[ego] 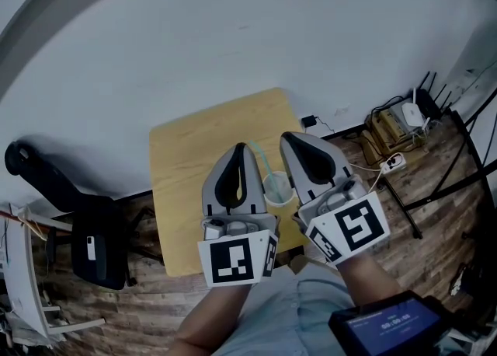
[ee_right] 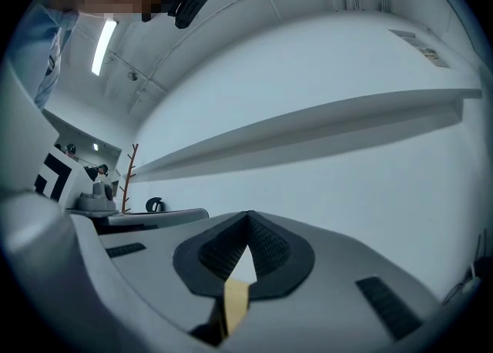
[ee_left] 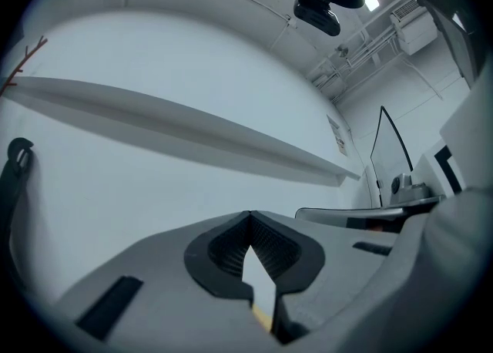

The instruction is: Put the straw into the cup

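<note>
A clear plastic cup (ego: 277,188) stands near the front edge of a small wooden table (ego: 186,152), seen between my two grippers in the head view. A pale green straw (ego: 259,158) rises out of the cup and leans to the far left. My left gripper (ego: 242,148) hovers just left of the cup, its tips met and holding nothing. My right gripper (ego: 289,137) hovers just right of it, likewise shut and empty. Both gripper views point up at a white wall: the left gripper (ee_left: 249,214) and the right gripper (ee_right: 248,214) show pads meeting at the tip, with neither cup nor straw visible.
A black office chair (ego: 97,247) stands left of the table. A power strip (ego: 394,162), a router (ego: 412,116) and cables lie on the wood floor at right. A dark tablet-like device (ego: 384,322) sits at the bottom right. A white wall lies behind the table.
</note>
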`<act>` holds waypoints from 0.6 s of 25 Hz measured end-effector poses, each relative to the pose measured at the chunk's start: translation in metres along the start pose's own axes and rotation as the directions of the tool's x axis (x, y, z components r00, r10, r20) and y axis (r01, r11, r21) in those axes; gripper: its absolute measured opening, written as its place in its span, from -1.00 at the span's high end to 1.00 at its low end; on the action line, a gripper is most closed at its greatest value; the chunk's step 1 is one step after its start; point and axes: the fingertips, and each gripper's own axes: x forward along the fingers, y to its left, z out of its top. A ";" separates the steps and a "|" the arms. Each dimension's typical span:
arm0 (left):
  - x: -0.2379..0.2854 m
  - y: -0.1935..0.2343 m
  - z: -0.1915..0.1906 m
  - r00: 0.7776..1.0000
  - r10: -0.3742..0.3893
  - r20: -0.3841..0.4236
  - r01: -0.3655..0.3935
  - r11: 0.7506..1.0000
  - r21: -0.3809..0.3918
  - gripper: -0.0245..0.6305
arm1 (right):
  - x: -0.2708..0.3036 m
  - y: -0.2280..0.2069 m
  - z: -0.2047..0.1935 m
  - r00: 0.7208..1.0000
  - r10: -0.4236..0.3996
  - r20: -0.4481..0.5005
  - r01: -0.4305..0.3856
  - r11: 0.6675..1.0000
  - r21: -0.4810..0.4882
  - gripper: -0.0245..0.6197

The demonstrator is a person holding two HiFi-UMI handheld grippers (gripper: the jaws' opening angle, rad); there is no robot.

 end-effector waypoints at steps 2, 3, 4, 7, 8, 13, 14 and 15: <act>0.001 0.000 0.001 1.000 -0.001 0.001 0.001 1.000 0.002 0.93 | 0.000 0.001 0.001 1.000 0.002 0.005 -0.002 1.000 0.001 0.93; 0.001 0.000 0.001 1.000 -0.002 0.001 0.002 1.000 0.002 0.93 | 0.001 0.001 0.001 1.000 0.003 0.005 -0.003 1.000 0.001 0.93; 0.001 0.001 0.001 1.000 -0.001 0.001 0.001 1.000 0.001 0.93 | 0.001 0.001 0.002 1.000 0.004 0.005 -0.004 1.000 0.002 0.93; 0.001 0.001 -0.001 1.000 -0.002 -0.004 0.002 1.000 0.002 0.93 | 0.001 0.001 0.001 1.000 0.004 0.004 -0.004 1.000 0.006 0.93; 0.001 0.001 -0.001 1.000 -0.002 -0.006 0.002 1.000 0.003 0.93 | 0.001 0.001 0.000 1.000 0.003 0.004 -0.003 1.000 0.007 0.93; 0.000 0.001 -0.003 1.000 -0.001 -0.013 0.001 1.000 0.004 0.93 | 0.001 0.003 -0.001 1.000 0.008 0.002 -0.008 1.000 0.015 0.93; 0.000 0.001 -0.003 1.000 -0.001 -0.013 0.001 1.000 0.004 0.93 | 0.001 0.003 -0.001 1.000 0.008 0.002 -0.008 1.000 0.015 0.93; -0.001 0.001 -0.003 1.000 0.000 -0.013 0.000 1.000 0.004 0.93 | 0.000 0.003 -0.002 1.000 0.009 0.002 -0.009 1.000 0.016 0.93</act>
